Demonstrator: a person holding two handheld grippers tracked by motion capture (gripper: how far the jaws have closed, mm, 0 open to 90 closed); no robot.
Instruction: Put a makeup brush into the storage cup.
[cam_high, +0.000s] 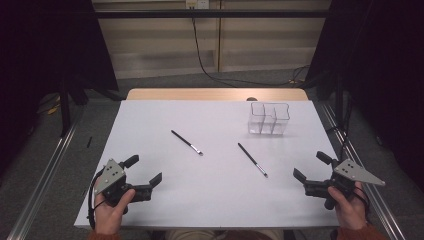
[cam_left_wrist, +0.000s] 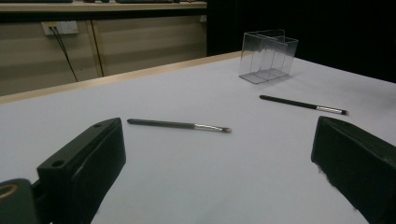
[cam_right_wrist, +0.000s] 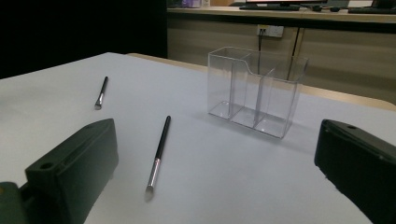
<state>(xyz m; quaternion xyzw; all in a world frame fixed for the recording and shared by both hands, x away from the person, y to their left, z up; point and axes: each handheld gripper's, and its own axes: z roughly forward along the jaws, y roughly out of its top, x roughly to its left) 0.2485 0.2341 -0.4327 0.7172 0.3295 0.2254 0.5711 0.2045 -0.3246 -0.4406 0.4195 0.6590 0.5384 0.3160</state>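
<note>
Two thin black makeup brushes lie on the white table (cam_high: 215, 200). The left brush (cam_high: 186, 142) (cam_left_wrist: 177, 124) (cam_right_wrist: 101, 92) lies slanted near the middle. The right brush (cam_high: 252, 160) (cam_left_wrist: 303, 104) (cam_right_wrist: 159, 153) lies slanted a little right of centre. A clear plastic organizer with several compartments (cam_high: 269, 118) (cam_left_wrist: 267, 56) (cam_right_wrist: 254, 91) stands empty at the back right. My left gripper (cam_high: 146, 170) (cam_left_wrist: 215, 172) is open near the front left corner, nothing between its jaws. My right gripper (cam_high: 311, 166) (cam_right_wrist: 215, 172) is open near the front right edge, also holding nothing.
A wooden strip (cam_high: 215, 94) runs along the table's far edge. A black cable (cam_high: 200, 55) hangs from a wall socket down to the floor behind the table. Metal rails (cam_high: 45, 170) flank the table on both sides.
</note>
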